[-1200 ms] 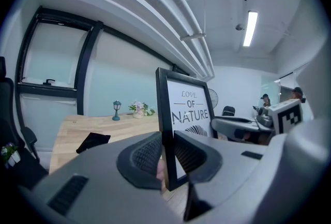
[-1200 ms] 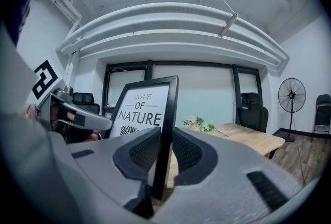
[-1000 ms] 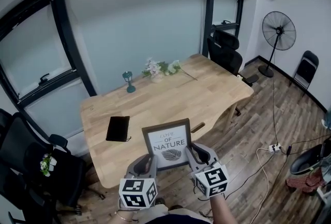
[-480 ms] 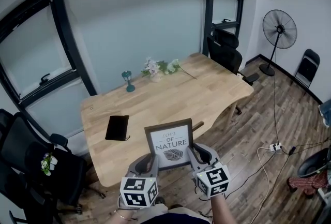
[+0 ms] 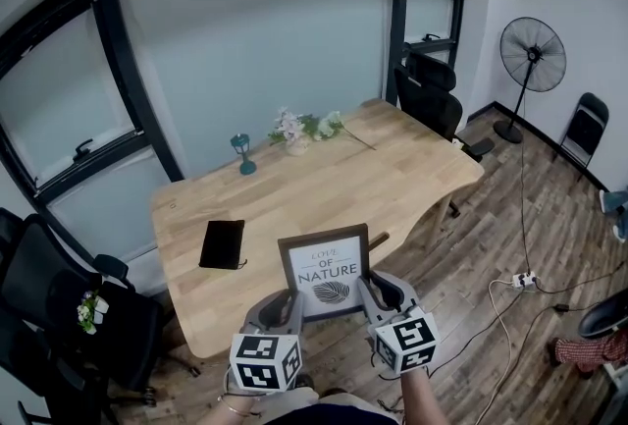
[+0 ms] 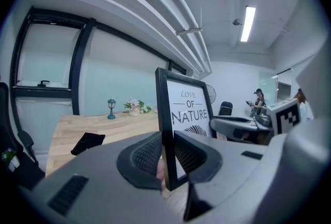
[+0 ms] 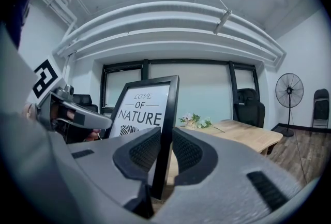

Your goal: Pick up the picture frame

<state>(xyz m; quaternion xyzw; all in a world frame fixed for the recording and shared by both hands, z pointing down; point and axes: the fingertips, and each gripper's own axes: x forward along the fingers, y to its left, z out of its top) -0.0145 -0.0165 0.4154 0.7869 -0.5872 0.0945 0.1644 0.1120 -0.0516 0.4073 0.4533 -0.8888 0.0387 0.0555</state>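
Observation:
A black picture frame (image 5: 327,272) with a white print reading "LOVE OF NATURE" is held upright in the air, in front of the near edge of the wooden table (image 5: 324,183). My left gripper (image 5: 287,300) is shut on its lower left edge and my right gripper (image 5: 366,291) is shut on its lower right edge. In the left gripper view the frame (image 6: 182,114) stands between the ribbed pads (image 6: 147,155). In the right gripper view the frame (image 7: 147,109) stands edge-on between the pads (image 7: 186,151).
On the table lie a black pouch (image 5: 223,243), a small teal lantern (image 5: 242,154) and a bunch of flowers (image 5: 304,130). Black office chairs (image 5: 427,99) stand at the table's far right and at the left (image 5: 59,305). A standing fan (image 5: 530,60) and floor cables (image 5: 520,281) are at right.
The picture frame and both grippers have drifted very slightly rightward in the head view. The grips are unchanged.

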